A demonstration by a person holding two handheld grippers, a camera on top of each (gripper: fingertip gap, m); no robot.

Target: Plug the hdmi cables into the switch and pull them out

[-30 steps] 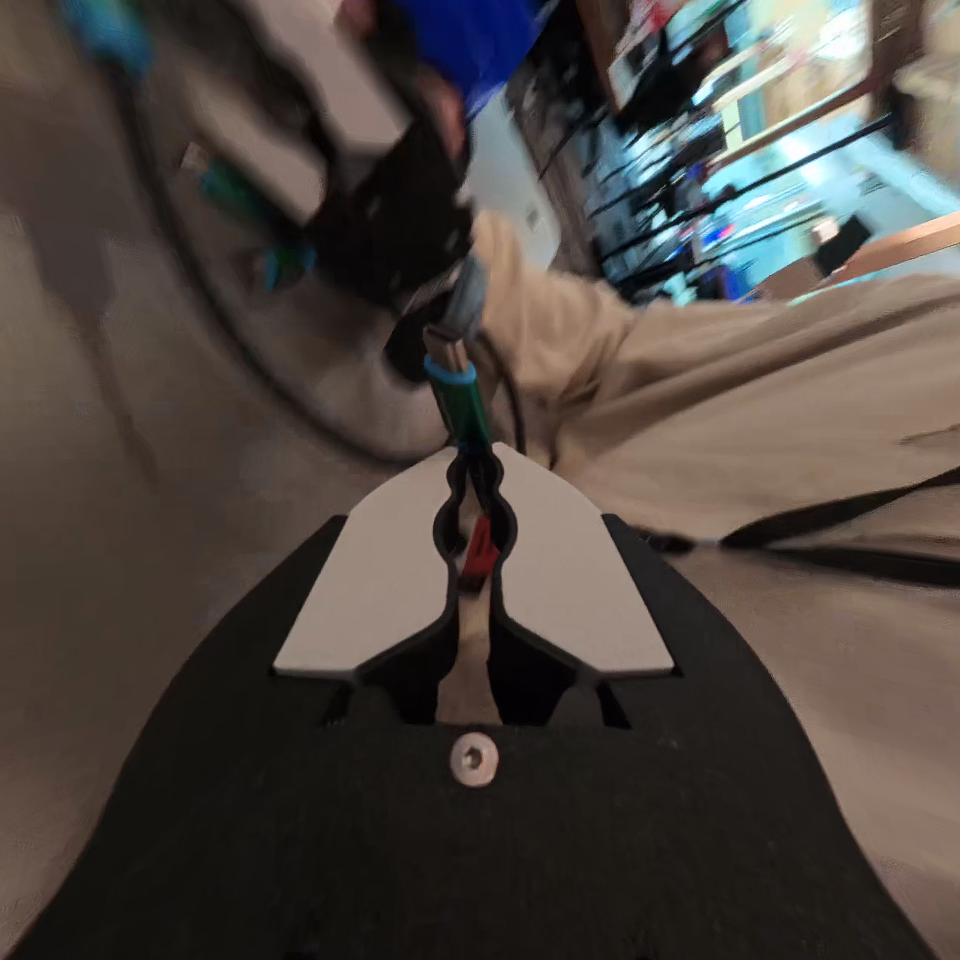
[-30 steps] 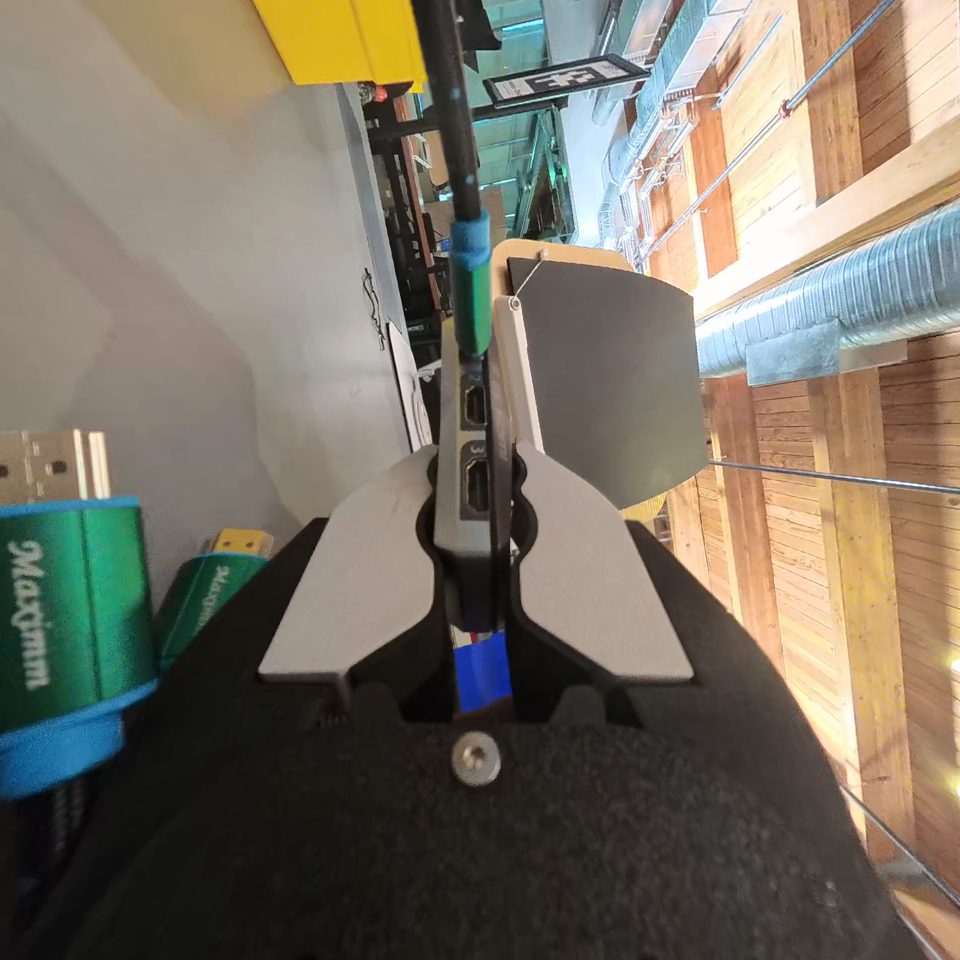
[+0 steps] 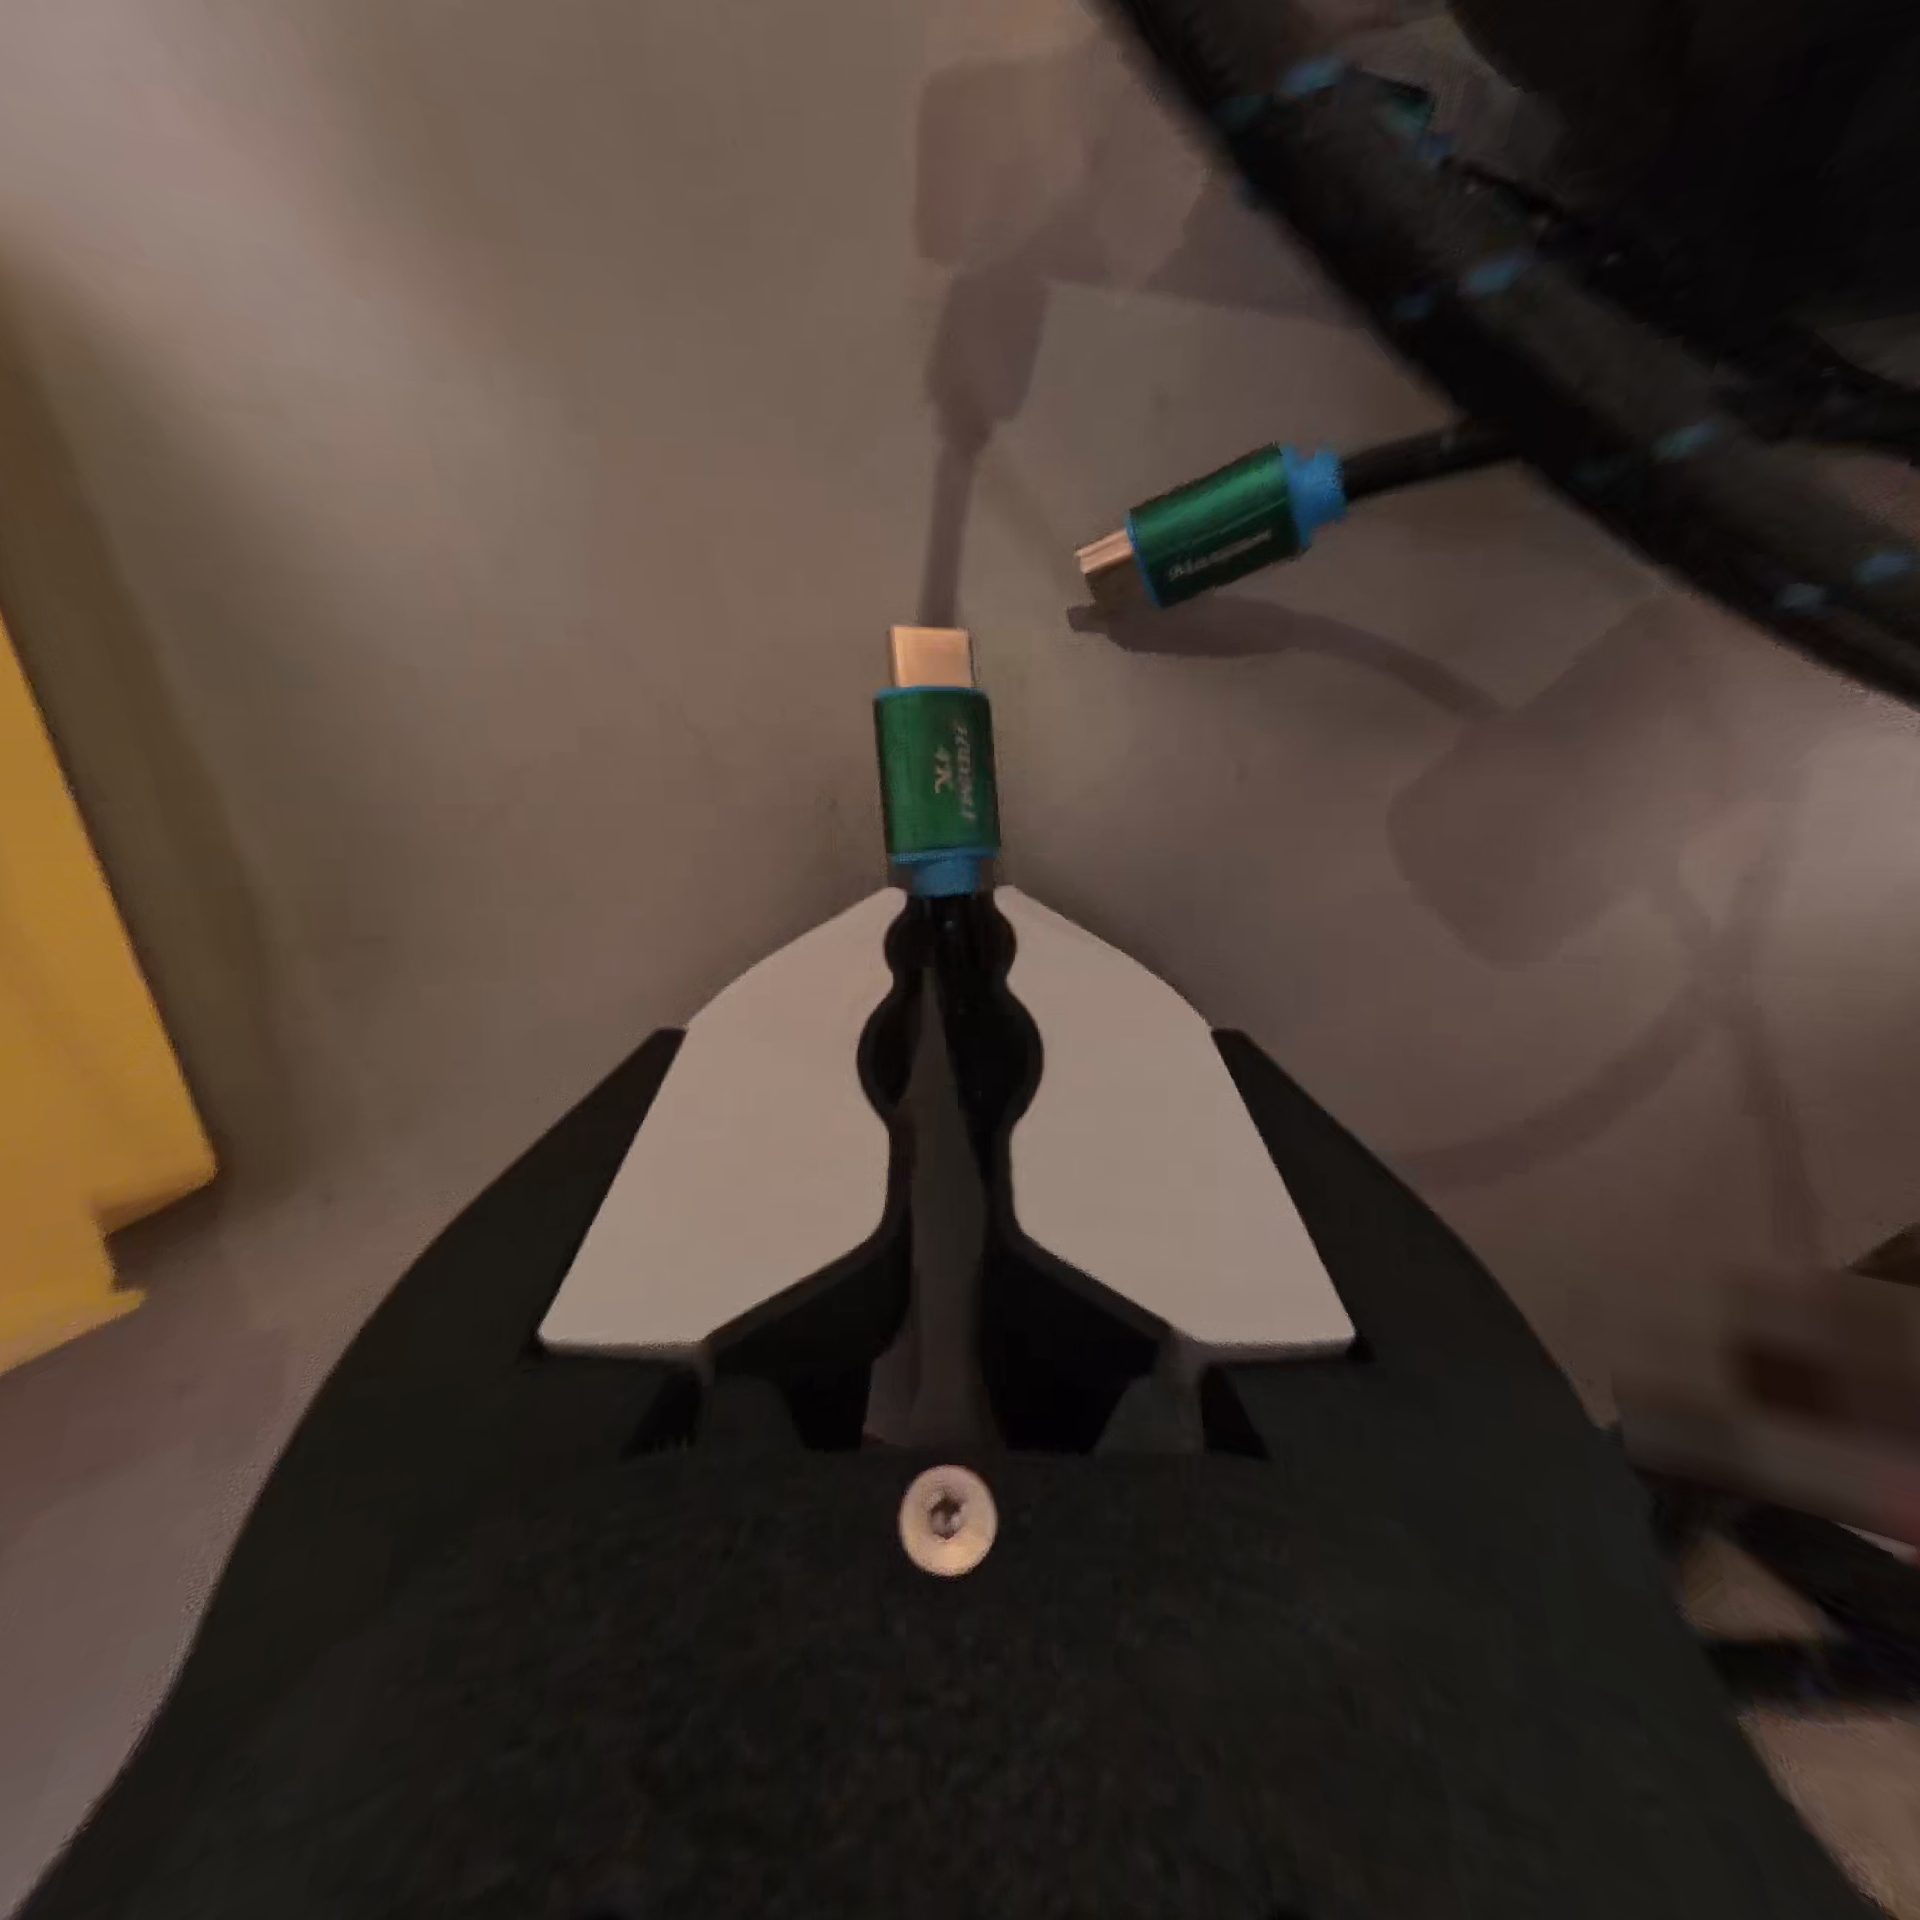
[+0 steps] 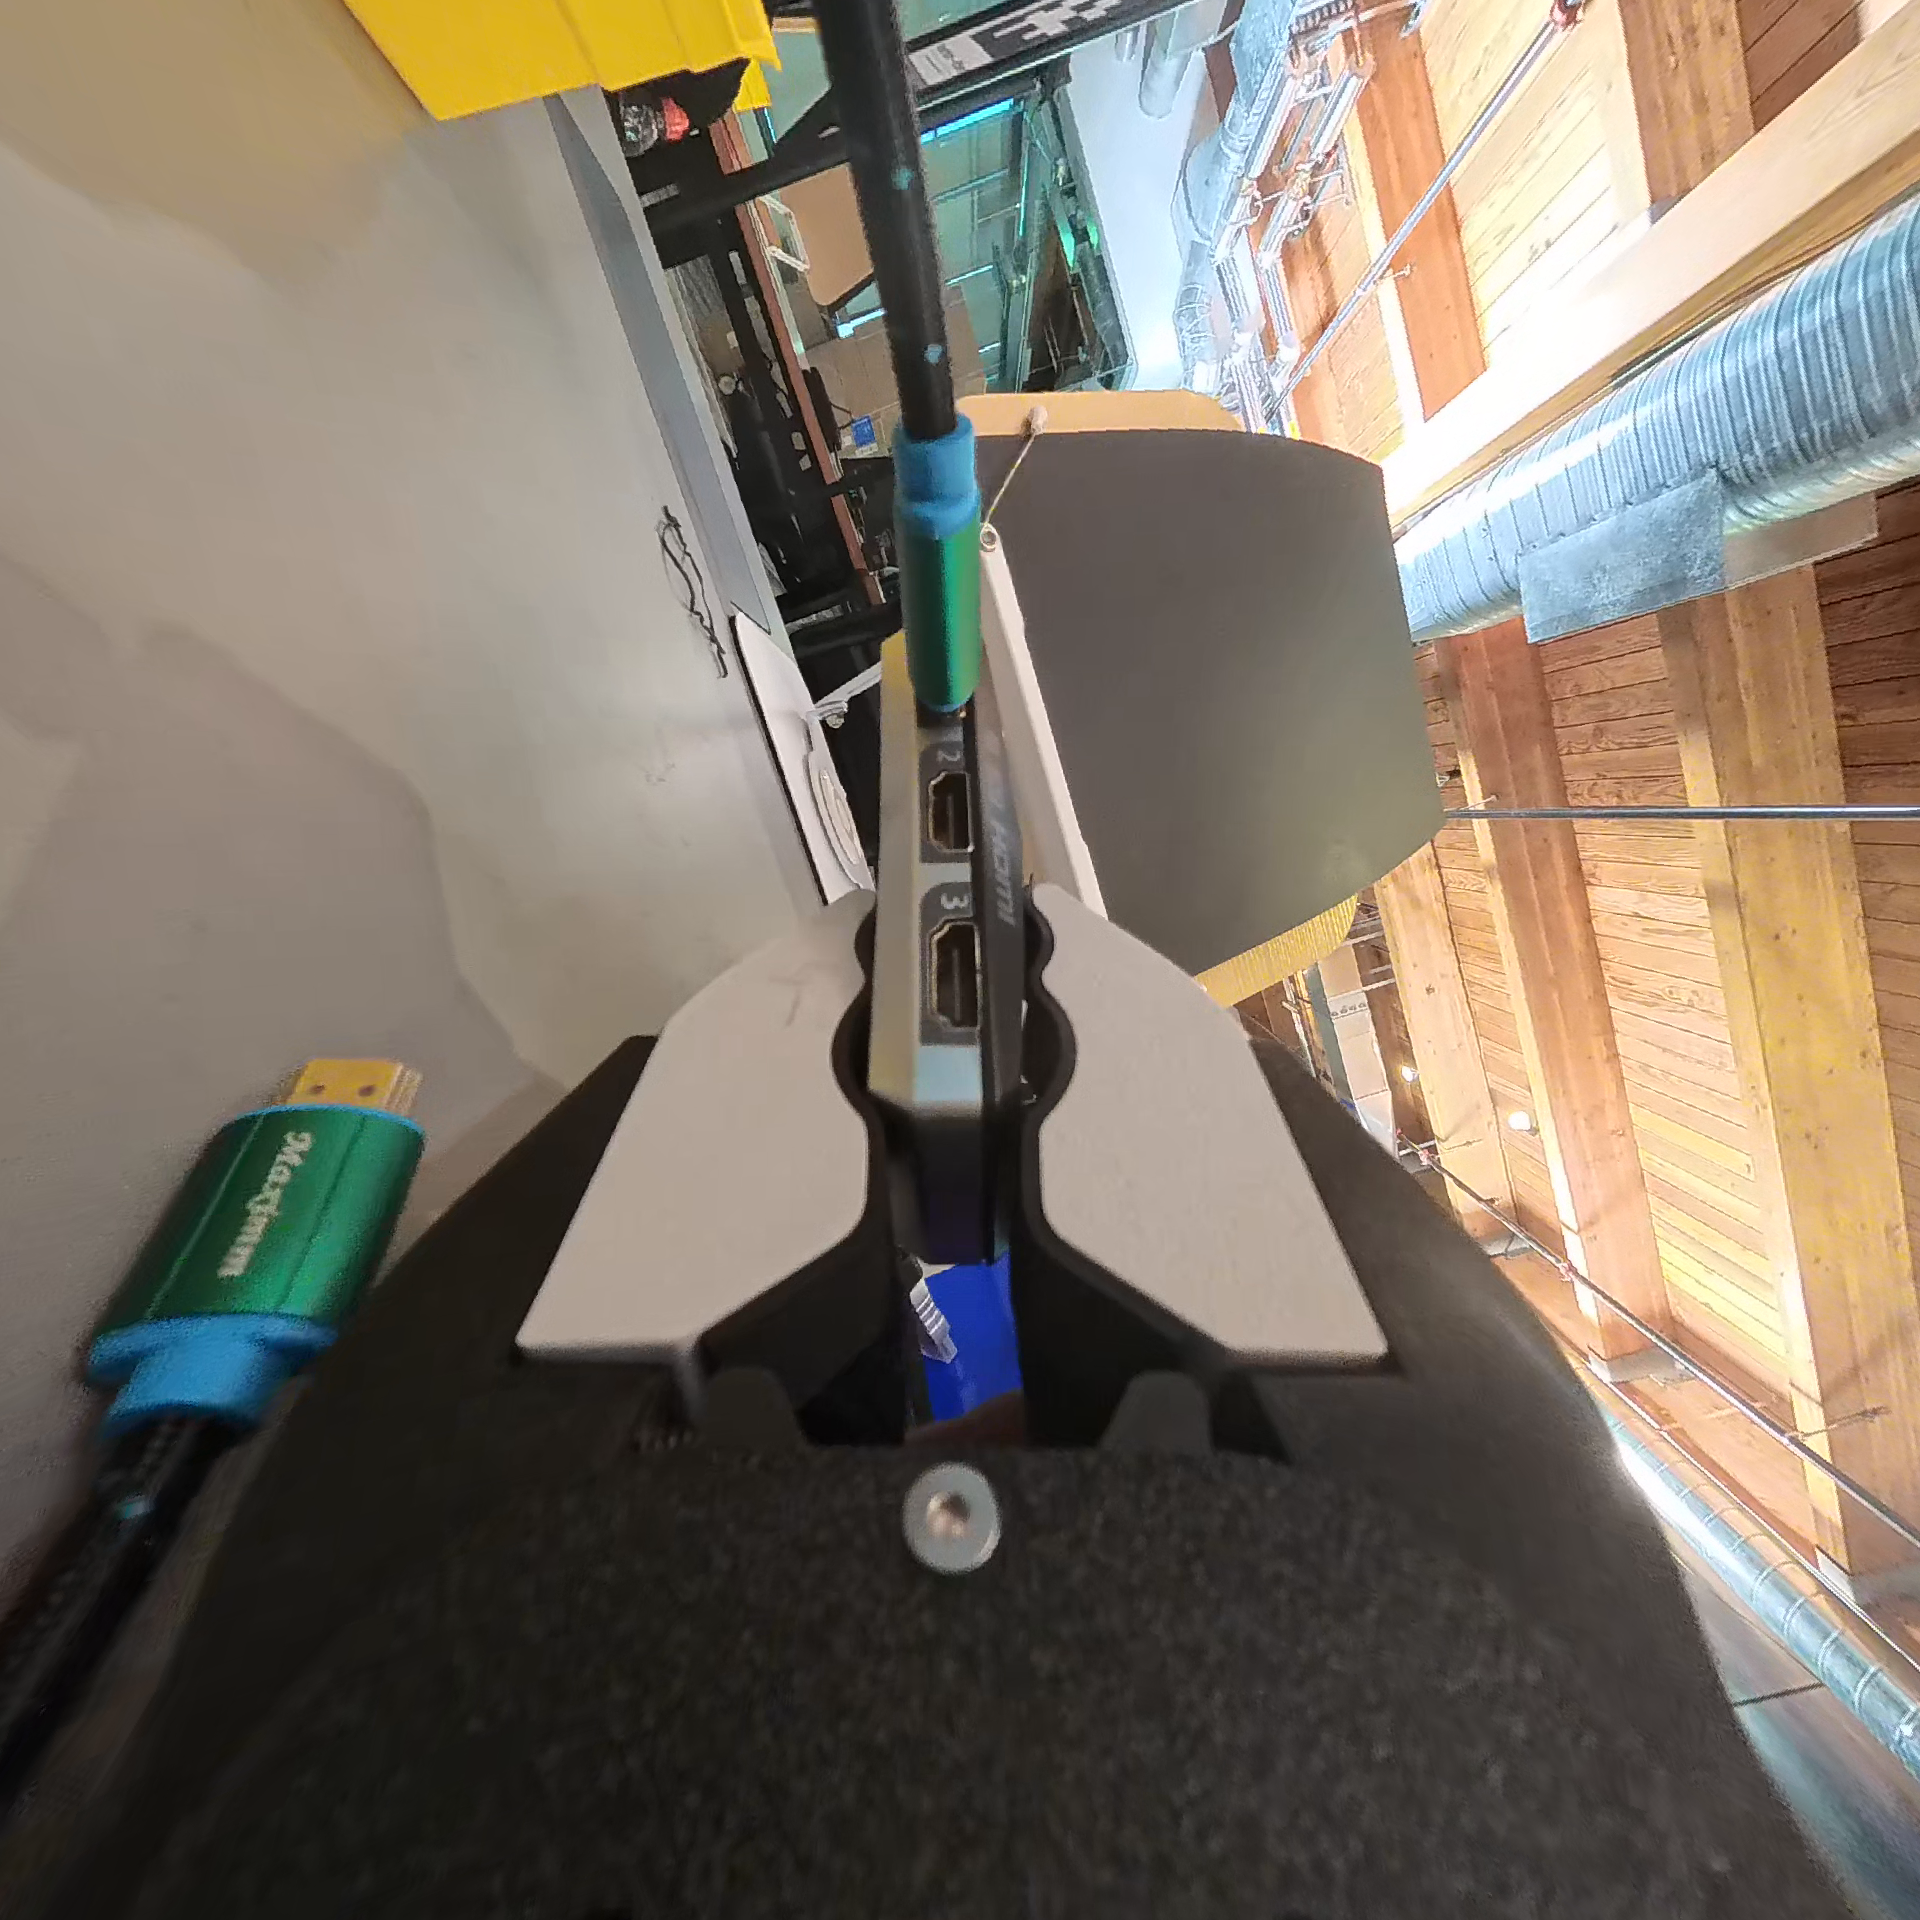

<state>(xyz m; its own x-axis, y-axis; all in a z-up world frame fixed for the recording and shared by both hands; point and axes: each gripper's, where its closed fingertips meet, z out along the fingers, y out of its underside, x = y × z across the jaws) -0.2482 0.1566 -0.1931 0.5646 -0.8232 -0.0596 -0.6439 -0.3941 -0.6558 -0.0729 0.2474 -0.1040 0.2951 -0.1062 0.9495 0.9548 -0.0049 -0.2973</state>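
Pinching the switch [image 4: 940, 977] edge-on, your right gripper [image 4: 948, 940] has one green plug [image 4: 940, 608] seated in its far port; your left gripper [image 3: 943, 914] fingers clamp a second cable [image 3: 933, 784] behind its plug, above the counter [image 3: 468, 520].

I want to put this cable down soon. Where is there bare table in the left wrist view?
Bare grey table lies ahead and left of the held plug, between it and the yellow bin. The right is crowded: a loose plug and braided cable lie there.
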